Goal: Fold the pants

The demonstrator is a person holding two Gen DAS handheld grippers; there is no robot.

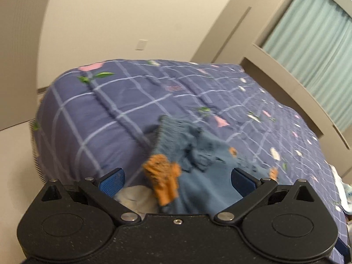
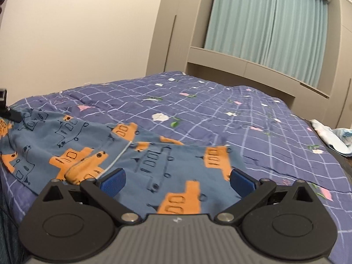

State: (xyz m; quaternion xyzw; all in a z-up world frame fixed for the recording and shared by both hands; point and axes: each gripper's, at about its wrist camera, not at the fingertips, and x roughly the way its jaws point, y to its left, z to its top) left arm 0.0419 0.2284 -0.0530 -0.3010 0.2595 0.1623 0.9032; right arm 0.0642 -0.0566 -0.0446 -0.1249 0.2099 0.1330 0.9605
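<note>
Blue pants [image 2: 72,140] with an orange vehicle print lie crumpled on the near edge of a bed. In the left wrist view the pants [image 1: 198,154] show a bunched ribbed waistband, blurred, rising just ahead of the fingers. My left gripper [image 1: 177,180] is open with the cloth lying between its blue pads [image 1: 111,181]. My right gripper [image 2: 177,181] is open too, its blue pads [image 2: 241,181] spread over a flat part of the pants. Neither pinches the cloth.
The bed is covered by a purple checked quilt [image 2: 209,110] with flower prints. A pale cloth heap [image 2: 330,136] lies at the bed's right edge. A beige headboard shelf [image 2: 253,66] and teal curtains [image 2: 264,26] stand behind. The other gripper's edge [image 2: 4,101] shows at far left.
</note>
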